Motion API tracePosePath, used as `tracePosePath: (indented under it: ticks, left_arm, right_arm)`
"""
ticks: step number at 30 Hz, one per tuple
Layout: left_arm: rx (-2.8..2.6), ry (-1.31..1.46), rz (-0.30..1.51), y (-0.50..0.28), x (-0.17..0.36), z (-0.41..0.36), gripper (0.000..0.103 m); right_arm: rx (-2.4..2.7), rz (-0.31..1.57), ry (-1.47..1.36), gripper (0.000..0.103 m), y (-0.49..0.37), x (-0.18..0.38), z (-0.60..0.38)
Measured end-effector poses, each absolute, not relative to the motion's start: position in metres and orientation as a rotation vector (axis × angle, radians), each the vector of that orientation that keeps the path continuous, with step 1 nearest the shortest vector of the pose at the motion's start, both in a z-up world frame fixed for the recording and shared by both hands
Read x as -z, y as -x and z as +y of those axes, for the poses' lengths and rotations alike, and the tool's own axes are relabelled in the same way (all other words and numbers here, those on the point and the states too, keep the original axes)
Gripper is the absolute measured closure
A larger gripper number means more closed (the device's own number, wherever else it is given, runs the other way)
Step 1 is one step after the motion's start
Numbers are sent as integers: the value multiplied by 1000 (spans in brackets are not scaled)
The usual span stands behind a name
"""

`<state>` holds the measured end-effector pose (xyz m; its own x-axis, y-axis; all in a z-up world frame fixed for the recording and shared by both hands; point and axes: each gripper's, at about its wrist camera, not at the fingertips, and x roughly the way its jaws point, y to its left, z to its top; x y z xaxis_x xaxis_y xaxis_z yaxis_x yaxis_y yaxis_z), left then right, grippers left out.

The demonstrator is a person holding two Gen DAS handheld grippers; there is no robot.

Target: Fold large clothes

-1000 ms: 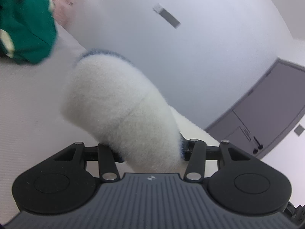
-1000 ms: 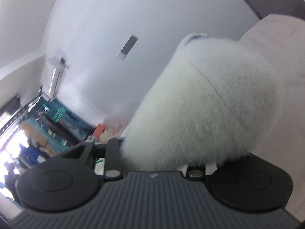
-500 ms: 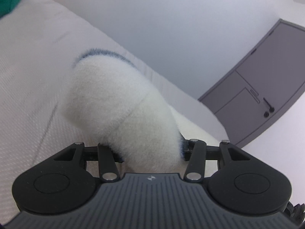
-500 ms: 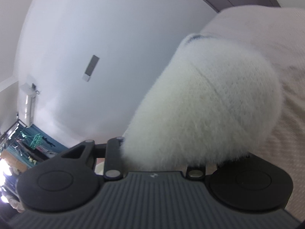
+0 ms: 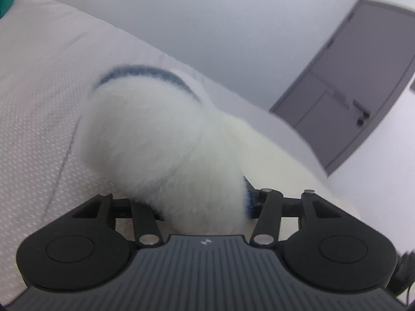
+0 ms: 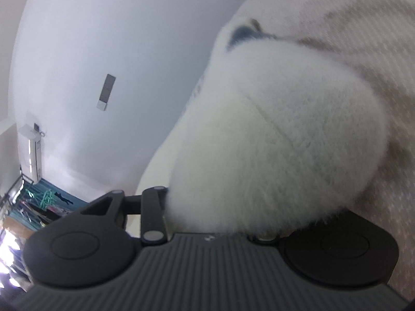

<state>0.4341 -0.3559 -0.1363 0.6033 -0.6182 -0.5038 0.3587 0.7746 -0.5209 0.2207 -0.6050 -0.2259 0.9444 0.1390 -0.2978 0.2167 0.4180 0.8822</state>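
A fluffy white fleece garment (image 5: 160,140) with a dark blue trim is bunched between the jaws of my left gripper (image 5: 205,207), just above the beige textured bed cover (image 5: 39,98). The fleece hides the fingertips; these jaws are opening with the fabric still filling the gap. In the right wrist view another bundle of the same white garment (image 6: 280,140) bulges out of my right gripper (image 6: 215,207). It covers the right finger and sits close over the bed cover (image 6: 384,39). The right jaws are opening too, with fleece packed between them.
A grey door (image 5: 350,77) stands past the bed's far edge in the left view, and a green garment (image 5: 5,0) shows at the top left corner. The right view holds a white wall, a wall unit (image 6: 32,153) and a cluttered clothes rack (image 6: 44,202) at the lower left.
Both grippers have come down toward the bed with the fleece in them. The bed cover now fills more of each view, and the green garment has slid almost out of the left view.
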Motion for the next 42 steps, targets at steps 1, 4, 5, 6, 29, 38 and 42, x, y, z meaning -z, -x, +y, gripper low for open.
tracePosePath:
  ticks: [1, 4, 5, 6, 29, 38, 42]
  left_arm:
    - [585, 373, 754, -433, 134, -352, 43]
    - [591, 371, 825, -436, 125, -351, 42]
    - [590, 357, 838, -433, 122, -348, 41]
    - [584, 331, 840, -428, 118, -345, 40]
    - [582, 13, 564, -253, -85, -295, 32]
    - [604, -27, 483, -158, -133, -276, 32]
    - [622, -38, 465, -134, -136, -268, 32]
  right_arm:
    - [54, 368, -1161, 53, -220, 225, -607]
    - [93, 435, -1182, 47, -217, 217, -608]
    - [119, 457, -1181, 43, -213, 213, -607]
    - [134, 470, -1171, 43, -208, 210, -606]
    - [139, 353, -598, 42, -74, 0, -517]
    - [101, 302, -362, 42, -23, -47, -451]
    - [98, 300, -309, 42, -7, -48, -429]
